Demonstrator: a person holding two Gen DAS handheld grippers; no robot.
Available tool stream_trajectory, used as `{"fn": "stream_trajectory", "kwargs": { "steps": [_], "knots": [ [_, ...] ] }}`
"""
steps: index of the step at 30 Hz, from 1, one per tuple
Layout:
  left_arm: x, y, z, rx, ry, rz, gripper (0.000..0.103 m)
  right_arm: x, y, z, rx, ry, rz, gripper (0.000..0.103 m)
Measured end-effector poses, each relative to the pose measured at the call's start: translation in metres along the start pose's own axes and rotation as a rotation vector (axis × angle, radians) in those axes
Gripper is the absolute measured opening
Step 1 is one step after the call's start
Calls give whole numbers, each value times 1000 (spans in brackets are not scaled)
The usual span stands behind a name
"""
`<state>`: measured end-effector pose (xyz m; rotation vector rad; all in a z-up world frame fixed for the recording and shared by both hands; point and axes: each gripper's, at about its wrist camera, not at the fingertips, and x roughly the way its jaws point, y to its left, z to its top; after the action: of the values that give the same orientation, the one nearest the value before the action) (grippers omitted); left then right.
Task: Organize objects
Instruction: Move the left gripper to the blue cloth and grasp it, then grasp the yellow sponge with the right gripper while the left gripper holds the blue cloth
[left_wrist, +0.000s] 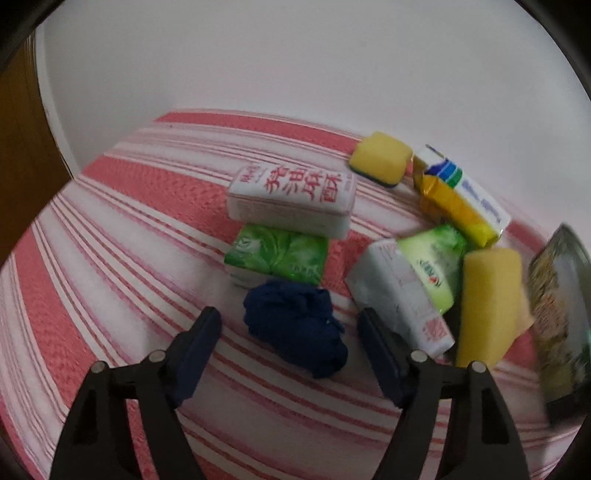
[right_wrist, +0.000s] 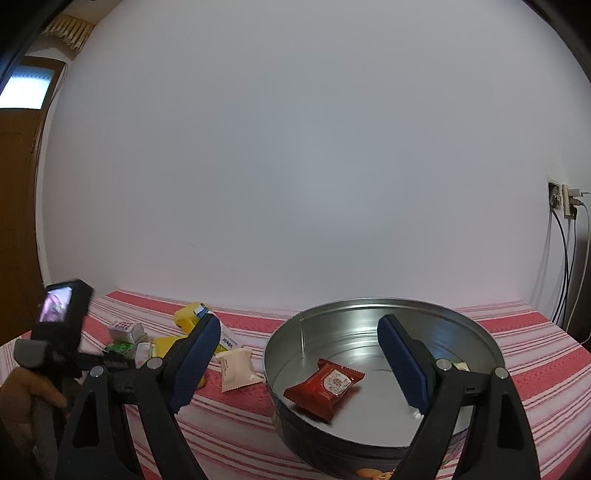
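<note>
Left gripper (left_wrist: 290, 332) stands half open astride the blue cloth (left_wrist: 295, 326), seemingly untouched; right gripper (right_wrist: 299, 354), wide and empty, hovers over the tin (right_wrist: 476, 328) at lower right.

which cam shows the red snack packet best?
Right wrist. The red snack packet lies unobstructed on the floor of the round metal tin, framed between the open right claw. The left wrist view doesn't show it at all.

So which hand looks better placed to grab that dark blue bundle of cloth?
Probably the left: its gripper points down with the blue cloth between its open fingers. The right gripper hangs over the round tin.
</note>
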<state>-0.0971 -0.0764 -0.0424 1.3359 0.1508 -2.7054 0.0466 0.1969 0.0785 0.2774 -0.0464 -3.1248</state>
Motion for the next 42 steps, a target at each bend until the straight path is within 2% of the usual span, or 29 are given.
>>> {"fn": "stream_trajectory", "kwargs": {
  "steps": [1, 2, 4, 8, 10, 12, 14, 15, 19, 22, 24, 27, 31, 33, 34, 35, 37, 42],
  "knots": [
    [-1, 1, 0, 1, -10, 7, 52, 0, -1, -1, 2, 0, 1, 89],
    [-2, 4, 2, -8, -17, 5, 46, -1, -2, -1, 3, 1, 2, 89],
    [-3, 12, 4, -37, -19, -26, 46, -1, -3, -2, 4, 3, 3, 89],
    [-8, 12, 6, -28, -40, -56, 45, 1, -7, -4, 0, 22, 17, 89],
    [-20, 16, 10, -36, -123, -101, 45, 1, -7, -6, -4, 27, 37, 89],
    [-43, 17, 10, -33, -247, -102, 45, 3, -5, -7, -7, 36, 89, 89],
    [-60, 16, 9, -25, -339, -116, 45, 11, 2, -10, -23, 84, 150, 89],
    [-67, 15, 9, -24, -378, -148, 45, 17, 9, -12, -40, 121, 181, 89],
    [-89, 16, 4, -11, -495, -248, 45, 42, 41, -17, -91, 217, 245, 89],
    [-96, 17, 2, -18, -543, -252, 45, 74, 68, -22, -73, 318, 282, 89],
    [-95, 19, 4, -43, -542, -239, 45, 98, 87, -29, -77, 412, 292, 89],
    [-88, 27, 8, -90, -500, -262, 45, 133, 99, -43, -74, 541, 288, 89],
    [-85, 32, 10, -115, -474, -262, 45, 165, 107, -54, -44, 632, 279, 89],
    [-84, 31, 11, -120, -468, -261, 45, 169, 108, -56, -39, 651, 280, 86],
    [-83, 33, 12, -121, -465, -263, 45, 172, 108, -58, -33, 661, 288, 70],
    [-82, 33, 12, -125, -460, -264, 45, 173, 106, -59, -21, 671, 302, 60],
    [-78, 34, 13, -132, -449, -262, 45, 174, 100, -62, 13, 679, 321, 57],
    [-68, 36, 13, -153, -413, -280, 45, 149, 79, -50, 115, 557, 384, 57]
  ]
}}
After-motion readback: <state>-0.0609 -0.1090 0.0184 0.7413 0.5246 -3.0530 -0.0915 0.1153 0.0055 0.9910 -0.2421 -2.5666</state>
